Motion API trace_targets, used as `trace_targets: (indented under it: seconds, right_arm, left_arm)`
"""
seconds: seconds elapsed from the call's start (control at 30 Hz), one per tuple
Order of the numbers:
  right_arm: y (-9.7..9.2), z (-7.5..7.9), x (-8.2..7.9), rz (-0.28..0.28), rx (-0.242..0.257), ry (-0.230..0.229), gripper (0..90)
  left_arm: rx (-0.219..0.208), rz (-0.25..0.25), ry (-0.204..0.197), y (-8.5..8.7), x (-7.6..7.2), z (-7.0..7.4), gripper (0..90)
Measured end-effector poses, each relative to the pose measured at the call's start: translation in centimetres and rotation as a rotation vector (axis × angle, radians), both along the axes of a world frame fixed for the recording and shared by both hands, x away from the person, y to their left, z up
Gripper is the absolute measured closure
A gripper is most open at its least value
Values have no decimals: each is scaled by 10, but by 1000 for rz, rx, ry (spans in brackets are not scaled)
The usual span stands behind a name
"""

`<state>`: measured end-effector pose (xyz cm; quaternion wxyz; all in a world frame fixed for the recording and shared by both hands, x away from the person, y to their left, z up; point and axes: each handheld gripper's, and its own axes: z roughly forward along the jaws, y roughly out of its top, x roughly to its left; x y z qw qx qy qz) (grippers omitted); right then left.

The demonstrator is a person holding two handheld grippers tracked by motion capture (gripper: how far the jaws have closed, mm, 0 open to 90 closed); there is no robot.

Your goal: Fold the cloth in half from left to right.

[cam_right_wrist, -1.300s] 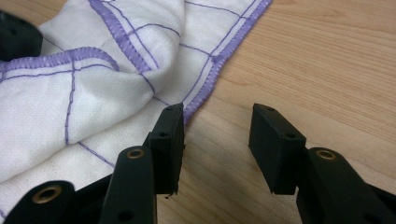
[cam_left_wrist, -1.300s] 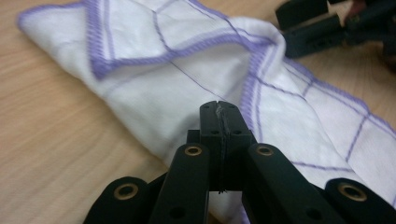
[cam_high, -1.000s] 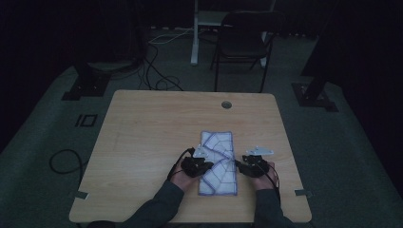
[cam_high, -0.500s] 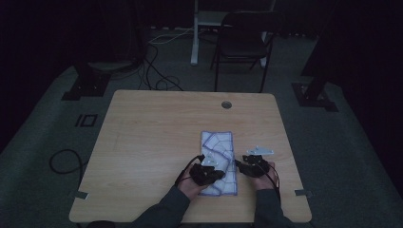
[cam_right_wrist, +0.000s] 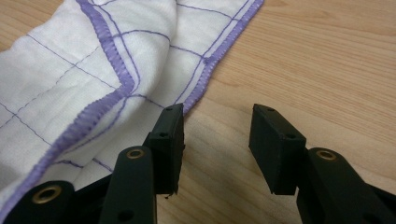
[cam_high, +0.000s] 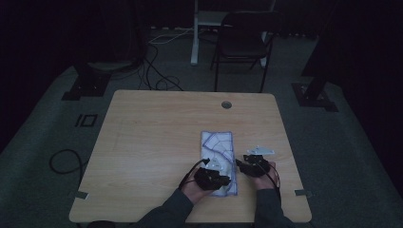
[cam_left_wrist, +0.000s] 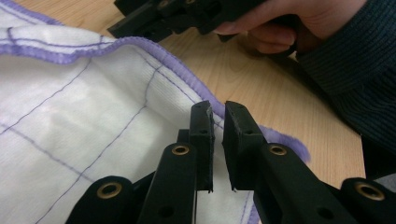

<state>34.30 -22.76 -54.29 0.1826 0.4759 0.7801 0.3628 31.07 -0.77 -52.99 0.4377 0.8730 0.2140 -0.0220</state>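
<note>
Over comes the left gripper (cam_high: 223, 175) since a second ago: it has slid from the cloth's left edge in across the near end of the cloth (cam_high: 218, 154), and it now sits over the near right part of the fabric. Its jaws have just been opening; in the left gripper view they stand a narrow slit apart (cam_left_wrist: 218, 140), with nothing pinched between the pads. Fabric and its purple hem lie beneath and beyond the tips. That looks like a release: the fold or corner it was carrying has probably been let go.

Meanwhile the right gripper (cam_high: 242, 164) has not budged. It hovers just off the cloth's right edge, jaws spread wide (cam_right_wrist: 217, 140) over bare table (cam_high: 157, 137), the left-hand jaw just at the purple border.

As for the cloth itself, it lies lengthwise near the table's right side, white with purple grid lines. A folded flap shows in the right gripper view, hem running diagonally across the top layer.

My read: one fold is laid down, and both hands are free. The next grip likely falls on that near edge.
</note>
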Motion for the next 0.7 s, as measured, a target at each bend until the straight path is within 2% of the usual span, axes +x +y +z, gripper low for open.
trace_targets:
  seconds: [0.23, 0.53, 0.7]
  right_arm:
    - [1, 5, -2, -1, 20, -31, 555]
    - [3, 21, 1, 17, 61, -82, 555]
    - [11, 30, 6, 58, 46, -107, 556]
  left_arm:
    - [-5, 0, -5, -1, -2, -1, 813]
    - [-27, 0, -4, -4, -2, 2, 781]
    - [-25, 5, -23, -2, -3, 5, 775]
